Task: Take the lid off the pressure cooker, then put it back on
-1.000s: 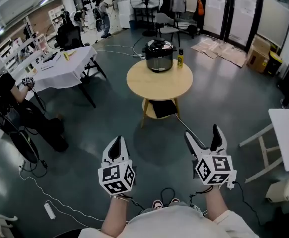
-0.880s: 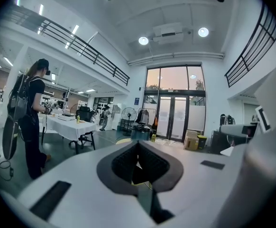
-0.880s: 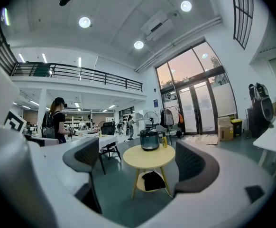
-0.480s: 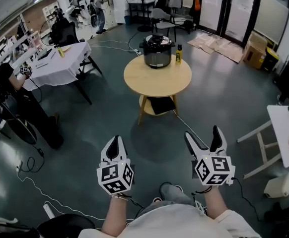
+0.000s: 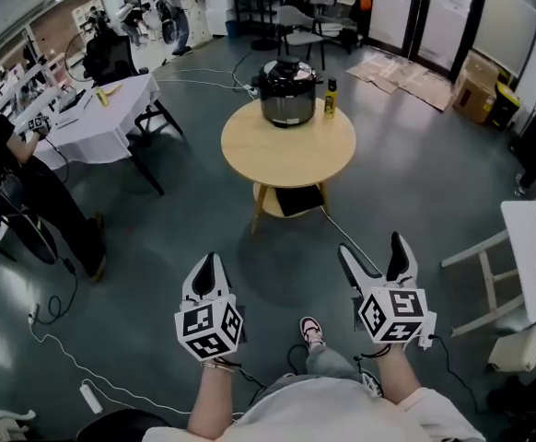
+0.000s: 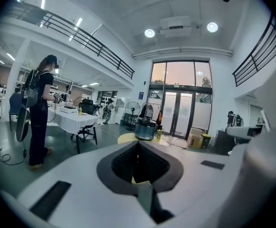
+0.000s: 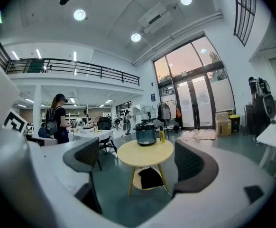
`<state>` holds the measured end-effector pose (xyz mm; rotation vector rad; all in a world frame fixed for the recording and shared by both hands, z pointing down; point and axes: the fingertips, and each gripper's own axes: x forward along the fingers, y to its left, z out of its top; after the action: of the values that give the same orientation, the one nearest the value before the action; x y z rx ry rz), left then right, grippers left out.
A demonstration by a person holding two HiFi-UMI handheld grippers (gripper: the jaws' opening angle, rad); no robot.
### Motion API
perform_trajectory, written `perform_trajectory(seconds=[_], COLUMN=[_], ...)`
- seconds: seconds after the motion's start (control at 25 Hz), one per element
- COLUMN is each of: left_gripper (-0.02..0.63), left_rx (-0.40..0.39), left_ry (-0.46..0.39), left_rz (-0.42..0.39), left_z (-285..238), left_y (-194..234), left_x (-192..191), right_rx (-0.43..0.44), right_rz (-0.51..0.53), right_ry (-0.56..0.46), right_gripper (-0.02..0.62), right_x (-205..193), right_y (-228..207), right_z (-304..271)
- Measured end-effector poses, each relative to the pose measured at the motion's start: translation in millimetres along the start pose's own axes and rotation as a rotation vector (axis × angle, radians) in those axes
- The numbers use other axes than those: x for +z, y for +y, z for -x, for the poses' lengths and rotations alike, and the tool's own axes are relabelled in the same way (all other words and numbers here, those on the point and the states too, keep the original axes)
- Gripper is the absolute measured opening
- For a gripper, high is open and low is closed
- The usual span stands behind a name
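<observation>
In the head view, both forearms enter from the lower edge and hold the grippers low before the body, pointing forward. The left gripper (image 5: 208, 263) has its jaws pressed together. The right gripper (image 5: 371, 247) has its jaws wide apart and empty. The pressure cooker (image 5: 289, 95) stands at the far edge of the round table (image 5: 291, 155), well apart from both grippers. The lid (image 5: 289, 66) is on it, and a yellow bottle (image 5: 329, 99) stands just beside it.

In the left gripper view, the dark pads meet in the middle with nothing between them. The cooker is seen far behind them.

In the right gripper view, the pads stand far apart. The distant table and cooker show in the gap.
</observation>
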<state>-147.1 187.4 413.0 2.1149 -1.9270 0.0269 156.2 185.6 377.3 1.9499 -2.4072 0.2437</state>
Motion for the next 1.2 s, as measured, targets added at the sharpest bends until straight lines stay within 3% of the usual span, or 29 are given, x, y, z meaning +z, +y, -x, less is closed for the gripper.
perform_trajectory(seconds=[0.36,0.76,1.2], left_gripper=[-0.005,-0.006,-0.005], left_rx=[0.029,0.050,0.077], left_ry=[-0.019,0.004,0.004], left_rz=[-0.003,-0.013,-0.028], left_z=[-104,-202,-253], left_y=[-18,-45,-39], left_x=[31,45,56], right_rx=[0.033,0.062,0.099], right_rz=[0.001,-0.028,-0.035], right_ry=[-0.005,0.044,0.043], right_gripper=[0.502,0.495,0.494], right_x=[29,34,41], right_y=[-49,-111,-130], right_z=[-108,-203,-269])
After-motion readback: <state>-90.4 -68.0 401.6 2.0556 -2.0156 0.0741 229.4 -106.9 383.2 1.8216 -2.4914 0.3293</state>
